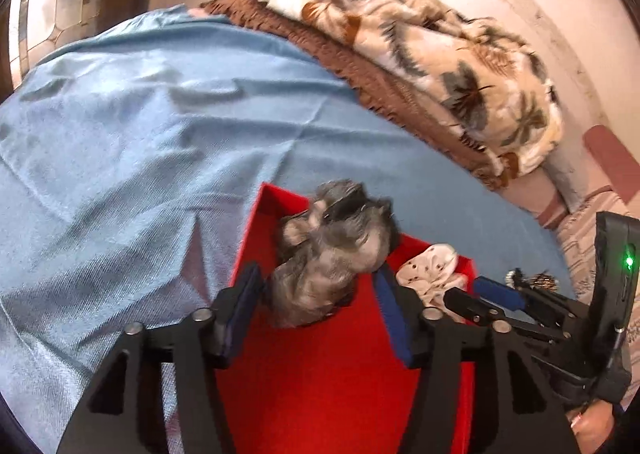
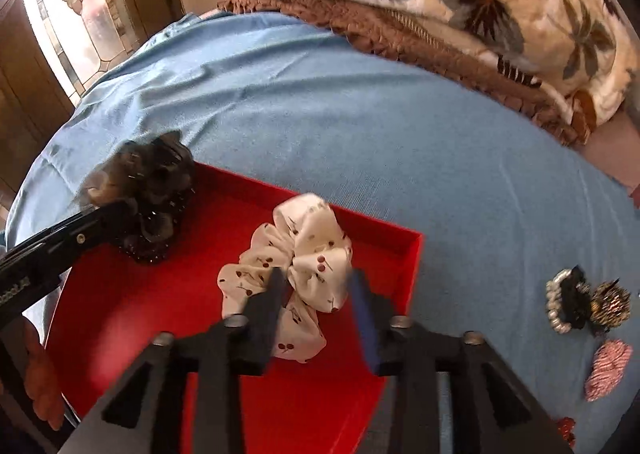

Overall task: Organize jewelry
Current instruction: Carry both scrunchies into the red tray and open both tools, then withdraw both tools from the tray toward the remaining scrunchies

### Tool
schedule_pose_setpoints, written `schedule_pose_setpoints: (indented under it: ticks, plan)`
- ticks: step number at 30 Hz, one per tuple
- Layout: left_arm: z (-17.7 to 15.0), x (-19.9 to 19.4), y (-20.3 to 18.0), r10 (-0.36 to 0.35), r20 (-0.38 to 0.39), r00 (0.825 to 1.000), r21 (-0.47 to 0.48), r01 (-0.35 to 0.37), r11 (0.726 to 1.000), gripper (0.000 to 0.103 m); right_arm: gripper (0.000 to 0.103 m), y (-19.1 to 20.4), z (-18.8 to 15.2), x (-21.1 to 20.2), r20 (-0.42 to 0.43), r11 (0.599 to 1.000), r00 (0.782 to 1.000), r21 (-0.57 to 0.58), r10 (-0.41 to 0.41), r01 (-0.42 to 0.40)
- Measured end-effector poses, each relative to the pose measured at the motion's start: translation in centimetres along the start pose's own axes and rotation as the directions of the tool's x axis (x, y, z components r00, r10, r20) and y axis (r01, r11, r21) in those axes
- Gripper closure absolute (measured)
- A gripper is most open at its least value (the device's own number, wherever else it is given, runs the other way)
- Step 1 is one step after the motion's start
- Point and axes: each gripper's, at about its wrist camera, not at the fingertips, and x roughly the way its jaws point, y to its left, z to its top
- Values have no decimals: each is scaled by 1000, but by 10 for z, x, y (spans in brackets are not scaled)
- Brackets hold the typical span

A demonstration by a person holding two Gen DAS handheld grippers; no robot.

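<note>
A red open box (image 1: 320, 382) (image 2: 140, 294) lies on a blue bedsheet. My left gripper (image 1: 320, 294) is open over the box, its fingers on either side of a grey-black sheer scrunchie (image 1: 332, 250) (image 2: 148, 182) at the box's far left corner. My right gripper (image 2: 316, 286) is open just above a white cherry-print scrunchie (image 2: 296, 270) (image 1: 428, 270) lying inside the box. The right gripper also shows in the left wrist view (image 1: 484, 294). Whether the grey scrunchie rests on the box floor I cannot tell.
On the sheet right of the box lie a pearl-and-black hair clip (image 2: 568, 302), a leopard-print clip (image 2: 610, 304) and a pink striped scrunchie (image 2: 608, 370). A folded leaf-print blanket (image 2: 480, 2) over a brown one lies at the bed's far side.
</note>
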Motion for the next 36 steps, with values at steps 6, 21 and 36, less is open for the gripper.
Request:
schedule_pose_setpoints:
  ticks: [6,21,36]
  plan:
    - [-5,-13,-6,2,79,997,26,-4,1000,37,49,-14,-11,-38,51,999,999,41,18,-20]
    - [-41,-62,-85,-32,38,999,103,28,994,36,39,-203,-180,-144,35,900,985,413,-167,137]
    - [-129,7,-275,-54,-254,966,360,146,921,36,39,-281,-247,-150,93,826,984,558,-150,73]
